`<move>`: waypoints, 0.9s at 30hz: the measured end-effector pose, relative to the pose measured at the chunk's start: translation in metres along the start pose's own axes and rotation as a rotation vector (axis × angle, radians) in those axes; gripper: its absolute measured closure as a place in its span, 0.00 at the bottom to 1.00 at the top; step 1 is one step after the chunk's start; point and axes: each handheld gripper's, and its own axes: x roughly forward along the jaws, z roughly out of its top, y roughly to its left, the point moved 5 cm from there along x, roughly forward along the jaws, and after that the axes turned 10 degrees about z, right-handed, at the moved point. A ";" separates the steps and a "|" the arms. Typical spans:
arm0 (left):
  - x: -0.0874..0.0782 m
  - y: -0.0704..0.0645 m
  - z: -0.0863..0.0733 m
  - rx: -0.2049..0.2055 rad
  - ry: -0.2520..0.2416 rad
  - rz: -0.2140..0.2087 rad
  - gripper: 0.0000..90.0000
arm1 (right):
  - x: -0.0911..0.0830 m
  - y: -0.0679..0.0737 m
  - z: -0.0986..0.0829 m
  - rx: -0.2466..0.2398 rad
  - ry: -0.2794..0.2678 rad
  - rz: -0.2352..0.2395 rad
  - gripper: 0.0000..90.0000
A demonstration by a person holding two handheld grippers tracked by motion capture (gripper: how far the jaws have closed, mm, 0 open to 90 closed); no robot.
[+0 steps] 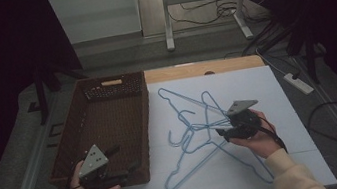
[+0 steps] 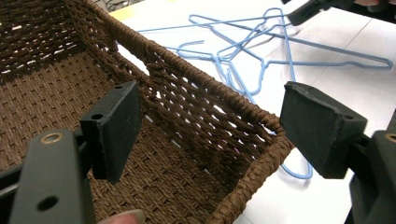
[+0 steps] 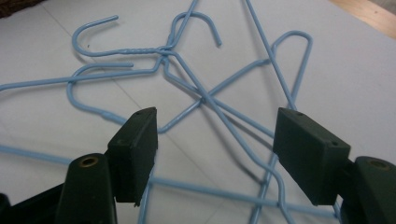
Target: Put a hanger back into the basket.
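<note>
Right gripper (image 3: 215, 154) jaws gape over tangled, thin blue wire hangers (image 3: 205, 100).

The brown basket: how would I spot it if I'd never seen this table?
Start at the white table top and look to its left side. There sits the basket, a long, deep, woven tray, dark brown, with the left tongs at its near corner. Unlike the thin blue wire hangers beside it, it is bulky and walled.

Three blue wire hangers (image 1: 202, 130); one brown woven basket (image 1: 106, 129); two grippers, left (image 1: 118, 175), right (image 1: 223, 133)
</note>
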 end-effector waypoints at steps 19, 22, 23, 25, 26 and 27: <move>0.000 0.001 0.000 0.001 -0.001 0.001 0.24 | 0.050 -0.013 0.038 -0.063 0.177 0.056 0.44; 0.000 0.002 0.000 0.001 -0.001 0.002 0.24 | 0.061 -0.013 0.042 -0.070 0.211 0.079 0.47; 0.000 0.002 0.000 0.001 0.000 0.000 0.24 | 0.064 -0.013 0.043 -0.072 0.223 0.084 0.47; 0.000 0.002 0.000 0.002 -0.002 0.001 0.24 | 0.070 -0.014 0.045 -0.077 0.241 0.084 0.48; 0.000 0.002 0.000 0.002 -0.002 0.001 0.24 | 0.073 -0.015 0.046 -0.078 0.248 0.087 0.49; 0.000 0.001 0.000 0.002 -0.002 0.001 0.24 | 0.075 -0.015 0.047 -0.082 0.254 0.087 0.50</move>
